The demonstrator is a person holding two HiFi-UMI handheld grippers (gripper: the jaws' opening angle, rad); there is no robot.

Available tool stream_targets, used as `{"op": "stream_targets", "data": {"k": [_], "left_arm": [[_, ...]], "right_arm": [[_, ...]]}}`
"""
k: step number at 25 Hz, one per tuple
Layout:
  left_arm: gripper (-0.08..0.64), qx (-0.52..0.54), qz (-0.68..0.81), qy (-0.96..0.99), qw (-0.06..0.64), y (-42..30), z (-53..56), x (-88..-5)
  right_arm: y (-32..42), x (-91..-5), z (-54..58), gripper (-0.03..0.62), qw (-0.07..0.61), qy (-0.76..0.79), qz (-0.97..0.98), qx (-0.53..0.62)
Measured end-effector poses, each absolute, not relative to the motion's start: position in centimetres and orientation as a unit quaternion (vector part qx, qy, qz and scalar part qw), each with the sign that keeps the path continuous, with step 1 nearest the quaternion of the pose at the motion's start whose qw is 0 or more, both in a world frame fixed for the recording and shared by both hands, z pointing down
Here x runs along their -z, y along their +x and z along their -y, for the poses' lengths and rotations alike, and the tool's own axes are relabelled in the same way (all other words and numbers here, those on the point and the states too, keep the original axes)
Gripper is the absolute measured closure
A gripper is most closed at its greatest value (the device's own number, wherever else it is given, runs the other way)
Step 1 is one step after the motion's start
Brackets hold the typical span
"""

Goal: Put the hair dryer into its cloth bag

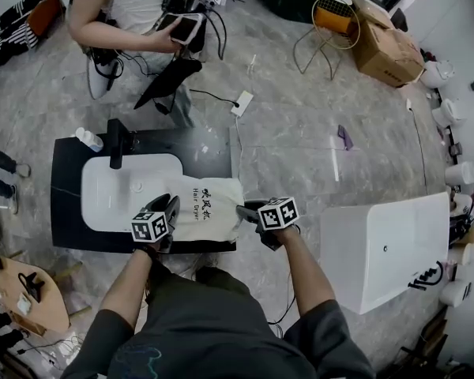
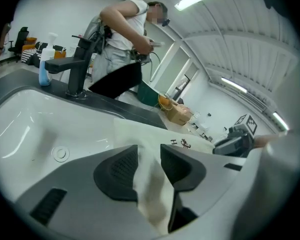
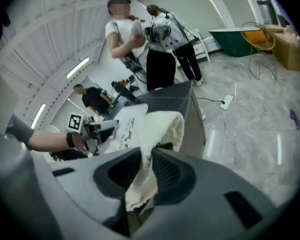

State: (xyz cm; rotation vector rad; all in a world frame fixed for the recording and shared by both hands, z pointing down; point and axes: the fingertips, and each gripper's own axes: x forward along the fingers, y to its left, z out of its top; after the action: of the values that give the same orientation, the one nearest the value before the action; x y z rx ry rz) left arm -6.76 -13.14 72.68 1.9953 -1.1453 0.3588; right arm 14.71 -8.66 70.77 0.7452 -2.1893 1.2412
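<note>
The cream cloth bag (image 1: 209, 204), printed "Hair Dryer", lies bulging on the black counter (image 1: 63, 160) to the right of the white sink (image 1: 103, 204). My left gripper (image 1: 167, 212) is shut on the bag's left end, and cloth (image 2: 150, 189) fills the gap between its jaws (image 2: 149, 159). My right gripper (image 1: 246, 212) pinches the rim of the bag's open right end (image 3: 157, 126) between its pads (image 3: 146, 166). A dark shape (image 3: 162, 146) shows inside that mouth. I cannot tell whether it is the hair dryer, and no dryer lies outside the bag.
A black faucet (image 1: 117, 142) and a spray bottle (image 1: 87, 139) stand behind the sink. A person (image 1: 134, 14) holding a phone stands beyond the counter. On the floor are a white power strip (image 1: 242, 103), a cardboard box (image 1: 387, 50) and a white tub (image 1: 387, 247) to my right.
</note>
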Motion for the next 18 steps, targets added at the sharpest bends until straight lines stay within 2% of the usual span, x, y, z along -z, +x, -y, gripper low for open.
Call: {"op": "stream_targets", "data": {"k": [2,6,10,13,14,15,17,18], "left_arm": [[0.416,-0.142,0.451,0.788,0.395,-6.8,13.1,-72.7],[0.419,-0.138,0.447,0.788,0.399,-6.9,13.2,-72.7],[0.420,-0.136,0.447,0.786,0.404,-7.1,12.9,-72.8],[0.425,-0.134,0.448,0.784,0.408,-7.0,13.0,-72.7],[0.425,-0.133,0.449,0.783,0.410,-7.0,13.1,-72.7],[0.425,-0.131,0.449,0.781,0.413,-7.1,13.1,-72.7],[0.428,-0.124,0.448,0.777,0.425,-7.0,13.3,-72.7],[0.428,-0.120,0.447,0.775,0.430,-7.0,13.4,-72.8]], "right_arm": [[15.1,-73.0,7.4,0.494,0.290,0.270,0.792,-0.464],[15.5,-74.2,6.5,0.333,0.234,0.261,0.765,-0.541],[15.6,-76.6,5.2,0.328,0.210,0.251,0.733,-0.596],[14.4,-77.0,5.1,0.328,0.164,0.237,0.720,-0.631],[14.1,-77.1,5.4,0.331,0.156,0.241,0.718,-0.634],[13.9,-77.3,5.7,0.372,0.152,0.250,0.718,-0.632],[13.8,-77.3,6.3,0.501,0.150,0.268,0.724,-0.618],[13.8,-77.0,6.6,0.544,0.149,0.272,0.730,-0.609]]}}
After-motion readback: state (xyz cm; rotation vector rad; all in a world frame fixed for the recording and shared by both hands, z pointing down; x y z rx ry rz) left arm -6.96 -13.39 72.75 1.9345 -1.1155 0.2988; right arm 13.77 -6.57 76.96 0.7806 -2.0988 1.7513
